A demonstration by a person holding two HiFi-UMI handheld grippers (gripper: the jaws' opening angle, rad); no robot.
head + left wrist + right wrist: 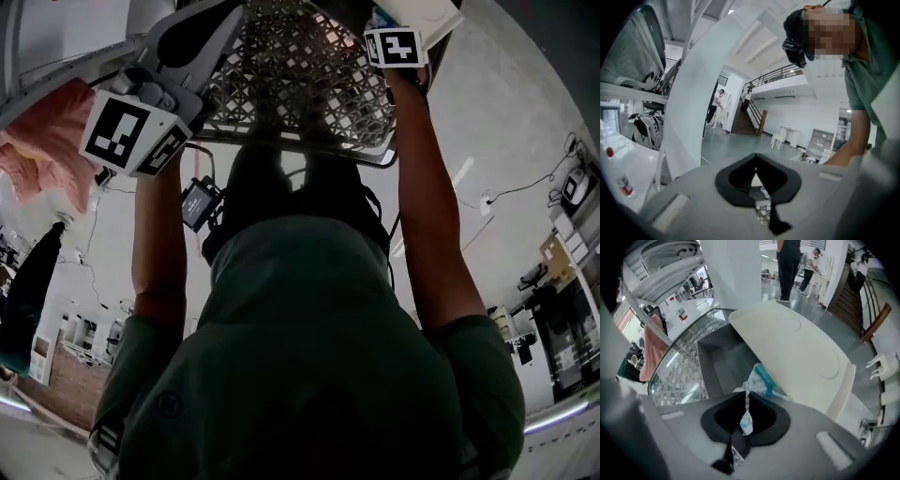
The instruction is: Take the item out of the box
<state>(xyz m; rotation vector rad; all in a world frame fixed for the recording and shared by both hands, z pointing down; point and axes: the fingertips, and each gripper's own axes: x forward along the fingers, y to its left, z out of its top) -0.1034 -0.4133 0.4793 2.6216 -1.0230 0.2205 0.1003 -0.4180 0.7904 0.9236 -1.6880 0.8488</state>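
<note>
In the right gripper view a grey box (717, 363) stands on a patterned glass table (677, 376), with its white lid (797, 345) tipped open. A crinkled white and teal packet (758, 378) rises out of the box. My right gripper (743, 404) is shut on a thin twisted end of this packet. In the left gripper view my left gripper (756, 161) points away into the room with its pads together and nothing between them. The head view shows both arms stretched to the table (300, 75), the left gripper (183, 47) at its left and the right gripper's marker cube (395, 46) at its right.
A pink cloth (652, 341) hangs on a rack left of the table, and also shows as a pink cloth (42, 155) in the head view. A white pillar (701, 108) stands close to the left gripper. Several people stand far off near a staircase (745, 119).
</note>
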